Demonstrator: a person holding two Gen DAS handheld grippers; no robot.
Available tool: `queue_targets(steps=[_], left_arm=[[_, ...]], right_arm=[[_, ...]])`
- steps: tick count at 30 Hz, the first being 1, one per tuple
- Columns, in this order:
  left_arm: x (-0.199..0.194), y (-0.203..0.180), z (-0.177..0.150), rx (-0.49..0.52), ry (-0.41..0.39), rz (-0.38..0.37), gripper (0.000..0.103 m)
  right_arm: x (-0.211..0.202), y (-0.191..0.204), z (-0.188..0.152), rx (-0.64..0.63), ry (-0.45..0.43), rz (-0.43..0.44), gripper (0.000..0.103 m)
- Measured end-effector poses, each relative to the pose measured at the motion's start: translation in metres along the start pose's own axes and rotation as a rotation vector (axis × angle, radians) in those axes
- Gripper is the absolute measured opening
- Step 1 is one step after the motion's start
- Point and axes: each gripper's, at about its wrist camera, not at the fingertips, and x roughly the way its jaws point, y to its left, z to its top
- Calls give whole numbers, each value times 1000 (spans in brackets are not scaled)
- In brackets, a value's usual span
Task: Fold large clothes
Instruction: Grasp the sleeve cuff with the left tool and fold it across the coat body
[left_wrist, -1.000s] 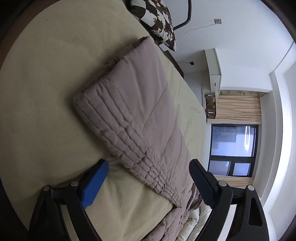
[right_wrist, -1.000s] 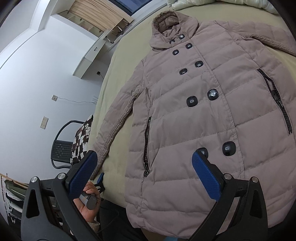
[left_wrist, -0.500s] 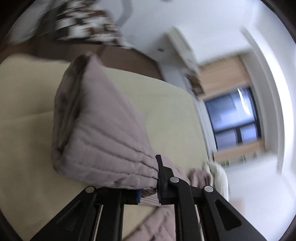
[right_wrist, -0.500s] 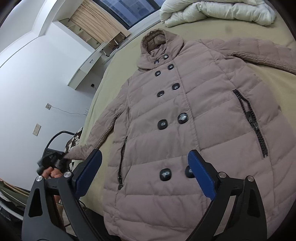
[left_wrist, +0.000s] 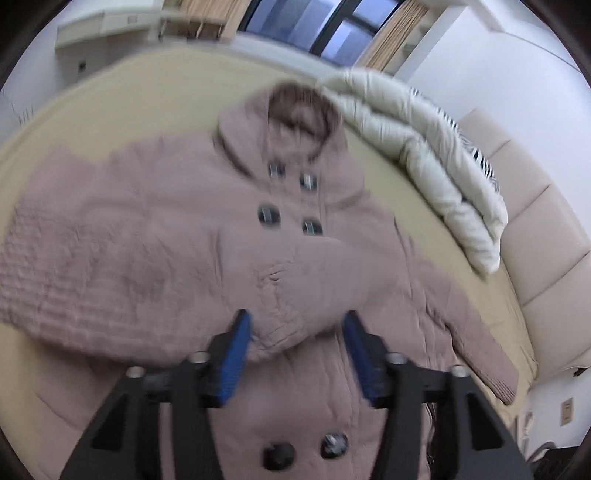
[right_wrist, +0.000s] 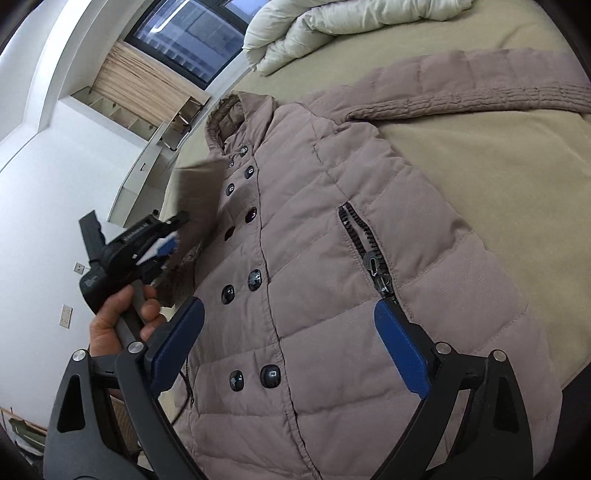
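Room: we note a bedroom with white walls, a dark window (right_wrist: 192, 40) at the far side and a tan-sheeted bed (right_wrist: 480, 155) as the working surface.
Coat: the taupe quilted coat (right_wrist: 314, 266) lies front up on the bed, buttoned, hood (left_wrist: 295, 114) toward the far end, hem toward the near edge.
Left sleeve: in the left wrist view the left sleeve (left_wrist: 110, 258) is drawn across the chest, its cuff end between the left claw's pads; the frame is blurred, so we cannot tell how flat it lies.
Right sleeve: the right sleeve (right_wrist: 480, 92) lies stretched out to the right on the sheet, unfolded.
Progress: we judge the task at an early stage. One sleeve is being folded inward; the other sleeve and the folding of the body appear to remain.
Left gripper (left_wrist: 295, 347): jaws part open, the sleeve fabric bulging between the blue pads (left_wrist: 236, 354). Whether the pads pinch the fabric or merely flank it, we cannot tell; the right wrist view shows this claw held by a hand (right_wrist: 122, 321) beside the lifted, blurred sleeve.
Right gripper (right_wrist: 291, 347): jaws spread wide, holding nothing, poised above the lower front of the coat near the bottom buttons (right_wrist: 269, 376).
Surroundings: a cream duvet (right_wrist: 332, 22) is bundled at the far end of the bed, apart from the coat.
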Motion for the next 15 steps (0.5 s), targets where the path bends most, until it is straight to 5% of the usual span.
queue_targets(steps=[6,13,15], left_arm=[[-33,-20,-44,67,-28,-84,69],[-91,45,-72,-101,-143,-27,69],[-105,64,-75,-142,-151,-17,69]], right_arm=[[17,-1,10,22,18,56,95],[109,43,40,146,182,347,91],[144,52,44,202,224,343,88]])
